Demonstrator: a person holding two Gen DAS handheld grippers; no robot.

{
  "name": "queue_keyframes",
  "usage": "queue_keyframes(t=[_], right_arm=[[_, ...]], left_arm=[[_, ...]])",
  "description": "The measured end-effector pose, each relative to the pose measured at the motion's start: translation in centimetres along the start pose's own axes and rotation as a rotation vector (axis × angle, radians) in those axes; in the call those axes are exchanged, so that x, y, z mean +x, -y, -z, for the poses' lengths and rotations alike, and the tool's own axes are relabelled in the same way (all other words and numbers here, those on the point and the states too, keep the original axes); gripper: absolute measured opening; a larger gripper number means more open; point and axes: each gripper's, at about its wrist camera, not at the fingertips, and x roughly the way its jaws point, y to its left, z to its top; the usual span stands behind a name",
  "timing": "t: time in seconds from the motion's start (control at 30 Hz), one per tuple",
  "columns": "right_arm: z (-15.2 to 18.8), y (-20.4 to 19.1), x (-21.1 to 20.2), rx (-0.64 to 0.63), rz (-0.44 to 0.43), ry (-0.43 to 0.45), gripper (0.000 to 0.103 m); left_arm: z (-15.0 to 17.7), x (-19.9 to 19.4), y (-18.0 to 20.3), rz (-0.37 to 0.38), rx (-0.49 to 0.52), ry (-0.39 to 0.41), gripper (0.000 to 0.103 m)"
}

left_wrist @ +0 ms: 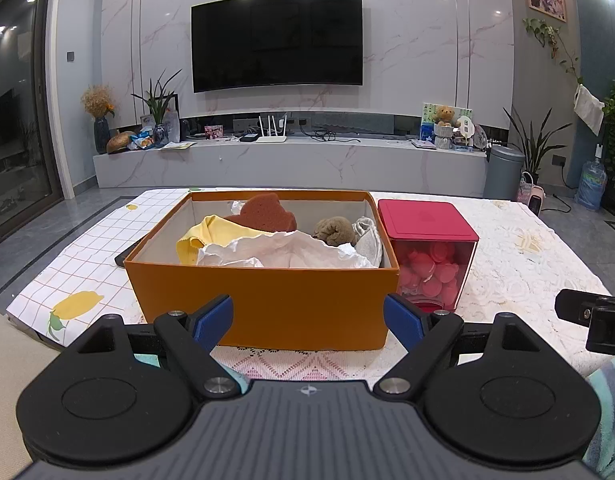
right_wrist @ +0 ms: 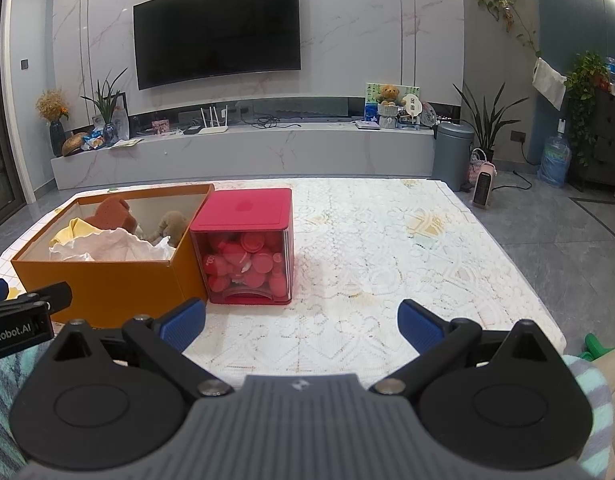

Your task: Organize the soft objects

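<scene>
An orange cardboard box (left_wrist: 267, 304) (right_wrist: 107, 284) stands open on the table. Inside lie a brown sponge (left_wrist: 267, 210) (right_wrist: 113, 210), a yellow cloth (left_wrist: 211, 234) (right_wrist: 73, 228), crumpled white paper (left_wrist: 283, 252) (right_wrist: 107, 246), a tan plush toy (left_wrist: 333, 232) (right_wrist: 171, 224) and a white mesh piece (left_wrist: 369, 238). My left gripper (left_wrist: 308, 322) is open just in front of the box's near wall, holding nothing. My right gripper (right_wrist: 301, 328) is open over the bare lace cloth, to the right of the box, also holding nothing.
A red-lidded clear container (left_wrist: 427, 252) (right_wrist: 247, 240) full of red pieces touches the box's right side. The table wears a white lace cloth (right_wrist: 387, 248) and a checked lemon-print cloth (left_wrist: 75, 280). The other gripper's tip (left_wrist: 587, 316) shows at the right.
</scene>
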Motion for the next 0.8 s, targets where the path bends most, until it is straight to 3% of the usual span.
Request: queue_keyframes(t=[0.8], right_arm=[[-0.11, -0.02, -0.02, -0.003, -0.002, -0.002, 0.100]], left_arm=[[-0.09, 0.01, -0.05, 0.000, -0.002, -0.002, 0.099]])
